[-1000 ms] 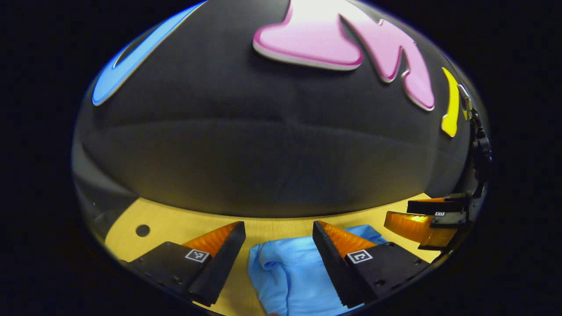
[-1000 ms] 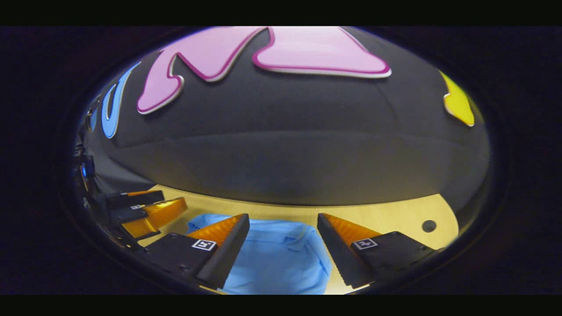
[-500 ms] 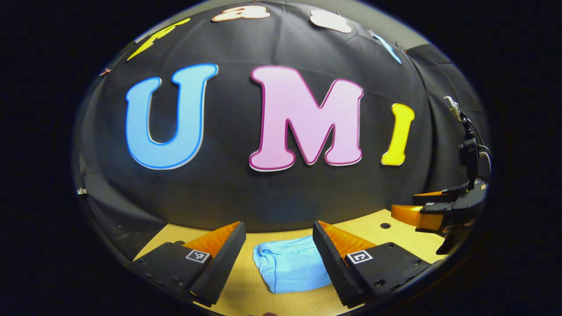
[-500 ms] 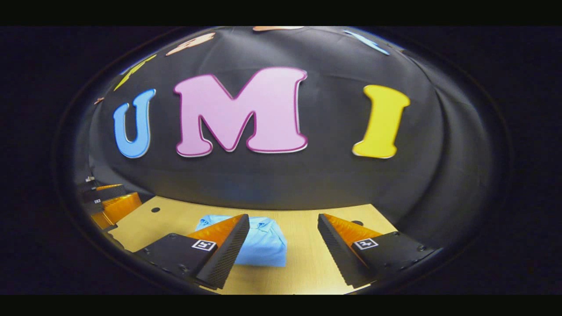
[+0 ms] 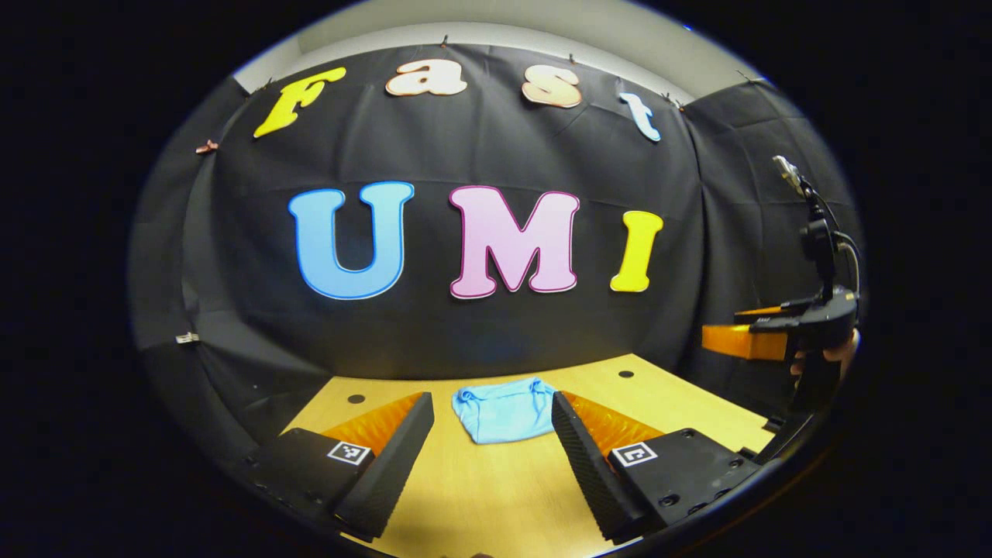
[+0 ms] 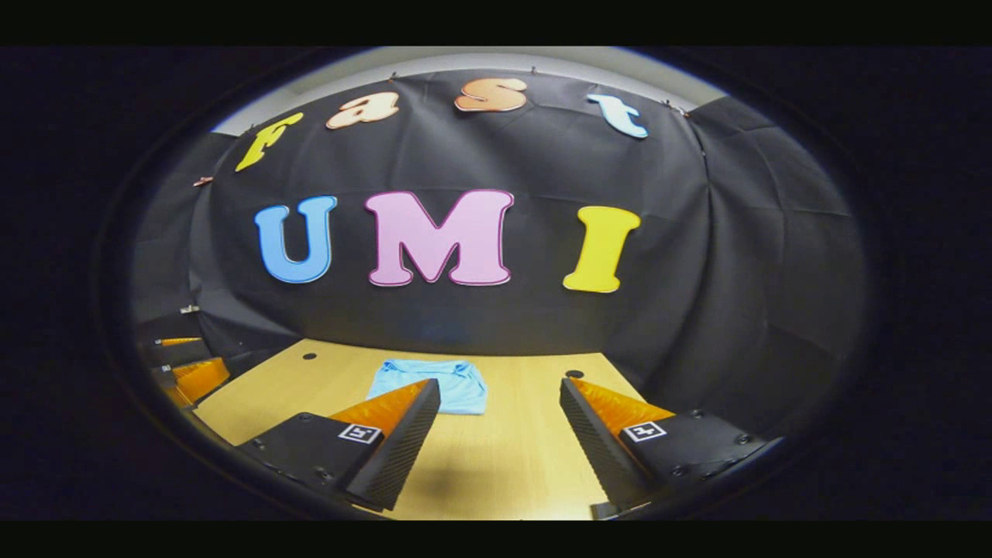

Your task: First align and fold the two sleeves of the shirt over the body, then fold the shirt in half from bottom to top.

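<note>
Shirt [image 5: 504, 408] lies as a compact blue bundle on the wooden table [image 5: 496, 496], toward the far edge by the booth wall. Looks already folded; no sleeves stick out. Left gripper [image 5: 490, 446]: fingers apart, empty, shirt straight ahead between the tips, well off. Right gripper [image 6: 500, 434]: fingers apart, empty, shirt [image 6: 430, 384] ahead-left. Left sits better aligned, should any tidying be needed.

The shirt [image 5: 504, 407] is light blue and lies folded into a small, flat, nearly square packet on the far middle part of the wooden table [image 5: 496, 496]. Its far edge [image 6: 426, 364] is slightly wrinkled and raised.
</note>
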`<state>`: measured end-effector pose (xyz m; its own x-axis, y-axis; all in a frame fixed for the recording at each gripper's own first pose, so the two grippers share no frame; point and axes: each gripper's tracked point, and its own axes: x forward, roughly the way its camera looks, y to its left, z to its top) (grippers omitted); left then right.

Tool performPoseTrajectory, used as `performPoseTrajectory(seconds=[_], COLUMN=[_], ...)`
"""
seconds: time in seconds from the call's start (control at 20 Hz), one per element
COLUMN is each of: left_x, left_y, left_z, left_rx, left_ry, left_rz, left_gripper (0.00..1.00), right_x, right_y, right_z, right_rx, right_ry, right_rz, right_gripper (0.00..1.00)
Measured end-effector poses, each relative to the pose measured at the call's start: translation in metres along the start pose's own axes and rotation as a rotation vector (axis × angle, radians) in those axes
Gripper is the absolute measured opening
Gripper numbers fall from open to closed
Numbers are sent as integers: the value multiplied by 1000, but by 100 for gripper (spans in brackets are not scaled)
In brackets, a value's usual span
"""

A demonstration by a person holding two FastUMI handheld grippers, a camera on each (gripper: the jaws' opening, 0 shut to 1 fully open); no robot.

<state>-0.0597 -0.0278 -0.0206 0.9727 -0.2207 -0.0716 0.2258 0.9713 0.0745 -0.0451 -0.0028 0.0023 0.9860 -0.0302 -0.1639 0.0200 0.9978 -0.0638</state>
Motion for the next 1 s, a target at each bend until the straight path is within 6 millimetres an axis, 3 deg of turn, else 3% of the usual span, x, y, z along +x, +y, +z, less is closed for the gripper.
performPoseTrajectory(seconds=[0.1,0.2,0.3,0.45,0.7,0.85,0.9,1.0], left_x=[-40,-67,-86,-105,-112,-113,-113,-114], left_y=[-9,-11,-15,-20,-17,-16,-14,-9], left_z=[-5,-3,4,13,39,41,43,43], left_rx=[-28,-58,-72,-91,-103,-112,-110,-102], left_ry=[11,5,-21,-43,-86,-85,-89,-94], left_rz=[-7,5,14,18,28,38,46,56], left_gripper=[97,98,98,98,97,98,93,98], right_x=[-37,-70,-101,-134,-148,-143,-142,-139], right_y=[-3,-3,2,6,20,22,23,24], right_z=[-3,-7,-11,-1,13,16,18,24], right_rx=[21,35,34,28,12,34,48,57], right_ry=[-15,-19,-25,-78,-112,-116,-119,-125], right_rz=[-5,-7,4,1,39,44,48,48], right_gripper=[96,96,97,97,97,97,97,97])
